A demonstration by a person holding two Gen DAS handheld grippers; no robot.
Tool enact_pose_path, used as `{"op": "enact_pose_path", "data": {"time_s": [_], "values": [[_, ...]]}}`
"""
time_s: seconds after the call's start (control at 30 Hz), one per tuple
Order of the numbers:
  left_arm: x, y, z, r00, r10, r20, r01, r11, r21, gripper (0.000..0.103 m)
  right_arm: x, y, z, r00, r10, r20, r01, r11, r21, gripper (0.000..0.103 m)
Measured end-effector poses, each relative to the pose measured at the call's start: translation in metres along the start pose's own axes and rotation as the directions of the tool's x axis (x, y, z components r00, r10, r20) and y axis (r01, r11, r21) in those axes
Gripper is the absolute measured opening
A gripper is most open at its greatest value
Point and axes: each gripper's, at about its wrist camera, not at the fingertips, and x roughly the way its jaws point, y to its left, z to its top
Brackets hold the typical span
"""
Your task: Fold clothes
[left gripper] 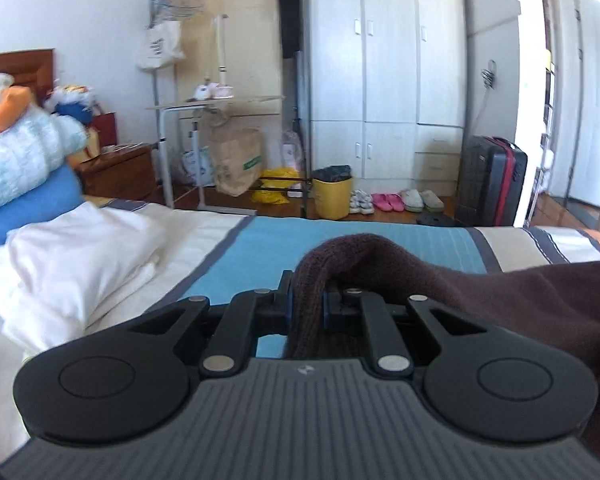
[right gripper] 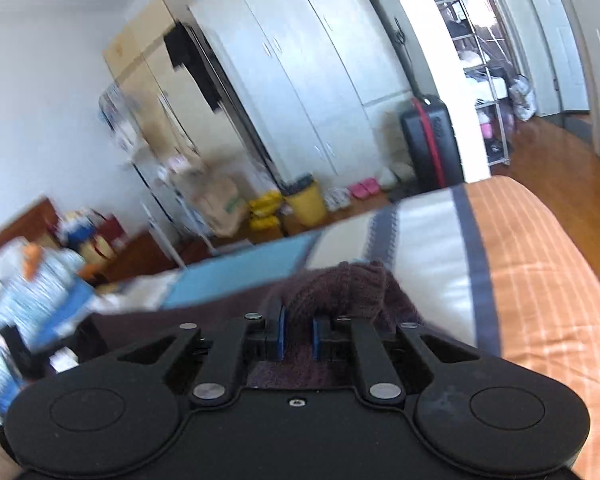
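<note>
A dark brown knitted garment [left gripper: 520,296] is held up over the bed. In the left wrist view my left gripper [left gripper: 307,300] is shut on a bunched ribbed edge of it, and the cloth runs off to the right. The right wrist view is tilted and blurred; there my right gripper [right gripper: 298,334] is shut on another bunched edge of the same brown garment [right gripper: 340,284], whose cloth stretches away to the left. Below lies the bed [left gripper: 240,252] with its blue, cream and orange striped cover.
A pile of white cloth [left gripper: 80,264] lies on the bed at left, with pillows and a plush toy [left gripper: 16,140] behind it. Beyond the bed stand a white wardrobe [left gripper: 384,72], a yellow bin [left gripper: 332,196], a suitcase [left gripper: 492,180] and a rolling side table [left gripper: 204,108].
</note>
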Motion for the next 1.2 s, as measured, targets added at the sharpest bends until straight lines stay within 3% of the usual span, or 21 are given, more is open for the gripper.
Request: {"op": "enact_pose_path", "data": {"time_s": [0.07,0.13,0.2,0.3,0.4,0.43,0.47,0.57,0.67,0.73,0.8,0.83,0.9,0.93,1.07,1.13,1.2], "values": [[-0.014,0.013,-0.008,0.999,0.037,0.019,-0.038,0.999,0.027,0.012,-0.009,0.006,0.006,0.999,0.034,0.03,-0.035,0.999,0.01,0.015],[-0.023,0.028,-0.015,0.996,0.087,-0.011,-0.087,0.994,0.069,0.012,-0.02,0.01,0.011,0.997,0.063,0.049,-0.064,0.998,0.015,0.015],[-0.035,0.05,-0.018,0.993,0.102,-0.053,-0.099,0.994,0.043,0.012,-0.031,0.014,0.015,0.994,0.09,0.057,-0.092,0.995,0.03,0.014],[-0.066,0.075,-0.004,0.988,0.147,-0.037,-0.146,0.989,0.027,0.012,-0.048,0.02,0.021,0.989,0.131,0.07,-0.135,0.989,0.052,0.014],[-0.099,0.081,0.02,0.976,0.215,0.034,-0.217,0.973,0.079,0.012,-0.064,0.025,0.028,0.982,0.172,0.084,-0.178,0.981,0.074,0.013],[-0.103,0.083,0.03,0.974,0.224,0.04,-0.226,0.971,0.078,0.012,-0.07,0.027,0.031,0.979,0.179,0.096,-0.186,0.98,0.073,0.011],[-0.107,0.086,0.04,0.972,0.232,0.044,-0.235,0.969,0.074,0.012,-0.076,0.028,0.038,0.976,0.177,0.127,-0.185,0.981,0.053,0.002],[-0.074,0.096,0.066,0.984,0.178,-0.014,-0.178,0.984,0.031,0.012,-0.08,0.027,0.068,0.97,0.147,0.195,-0.14,0.989,-0.049,0.002],[-0.001,0.085,0.064,0.987,0.106,-0.122,-0.096,0.992,0.08,0.012,-0.038,0.012,0.084,0.99,0.096,0.101,-0.092,0.995,-0.043,0.003],[0.047,0.073,0.049,0.971,0.133,-0.199,-0.111,0.987,0.119,0.012,-0.003,0.0,0.08,0.998,0.056,0.009,-0.056,0.998,0.021,0.003],[0.082,0.064,0.031,0.955,0.144,-0.257,-0.123,0.988,0.099,0.012,0.028,-0.008,0.054,0.99,0.051,-0.128,-0.04,0.995,0.091,0.01],[0.091,0.061,0.021,0.952,0.146,-0.267,-0.128,0.988,0.084,0.012,0.04,-0.008,0.04,0.976,0.071,-0.208,-0.049,0.992,0.113,0.014],[0.097,0.056,0.011,0.953,0.168,-0.251,-0.152,0.985,0.082,0.012,0.057,-0.001,0.015,0.927,0.111,-0.359,-0.069,0.99,0.126,0.036],[0.097,0.055,0.008,0.956,0.179,-0.234,-0.161,0.983,0.093,0.012,0.06,0.006,0.004,0.902,0.109,-0.419,-0.077,0.993,0.092,0.053],[0.086,0.06,0.003,0.96,0.182,-0.215,-0.162,0.981,0.106,0.012,0.063,0.039,-0.03,0.819,-0.017,-0.574,-0.051,0.993,-0.102,0.056],[0.076,0.07,0.004,0.96,0.175,-0.22,-0.155,0.982,0.105,0.012,0.05,0.048,-0.036,0.817,-0.051,-0.574,-0.035,0.99,-0.137,0.056],[0.065,0.076,0.003,0.958,0.174,-0.227,-0.148,0.981,0.128,0.012,0.036,0.056,-0.04,0.829,-0.031,-0.558,-0.056,0.989,-0.138,0.057]]}}
